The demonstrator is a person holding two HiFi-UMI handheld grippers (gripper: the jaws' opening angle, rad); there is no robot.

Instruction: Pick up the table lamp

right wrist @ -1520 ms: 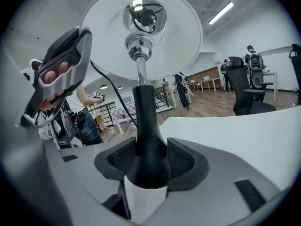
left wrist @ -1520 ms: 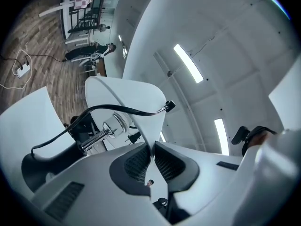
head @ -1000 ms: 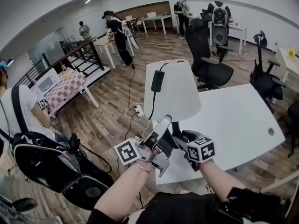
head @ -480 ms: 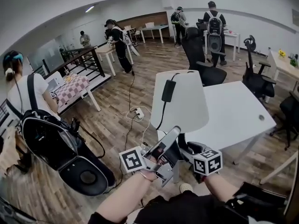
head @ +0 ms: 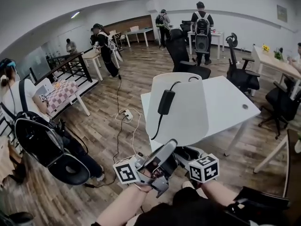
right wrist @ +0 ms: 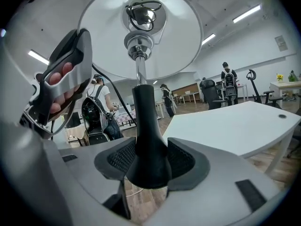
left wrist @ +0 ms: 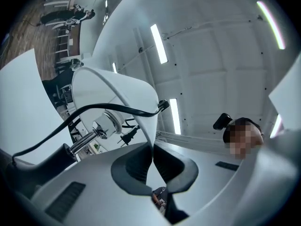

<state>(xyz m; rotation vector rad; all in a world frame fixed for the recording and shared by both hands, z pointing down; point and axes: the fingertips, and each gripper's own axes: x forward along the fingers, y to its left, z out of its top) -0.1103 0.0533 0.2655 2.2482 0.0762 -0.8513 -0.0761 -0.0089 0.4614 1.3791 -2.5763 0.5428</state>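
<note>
We find the lamp [head: 178, 108] now carried clear of the table [head: 230, 102] at right of frame, left gripper [left wrist: 153, 161] pinching its shade [left wrist: 117, 84], right gripper [right wrist: 150, 161] clamping its stem [right wrist: 146, 121]: pickup achieved.

The lamp shade [head: 181, 105]: white, smooth, matt. The lamp stem [right wrist: 148, 126]: matt black below, with a polished metal rod [right wrist: 139, 69] above. The cord [left wrist: 94, 109]: smooth black sheath. The right hand-held gripper [right wrist: 149, 164]: grey matt plastic with ribbed black pads [right wrist: 121, 158]. The bench [head: 225, 102], at 3 o'clock of the shade: white, smooth. The floor [head: 117, 95]: wood planks.

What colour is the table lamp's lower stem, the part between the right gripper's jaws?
Black. The lower stem shows best in the right gripper view.
</note>
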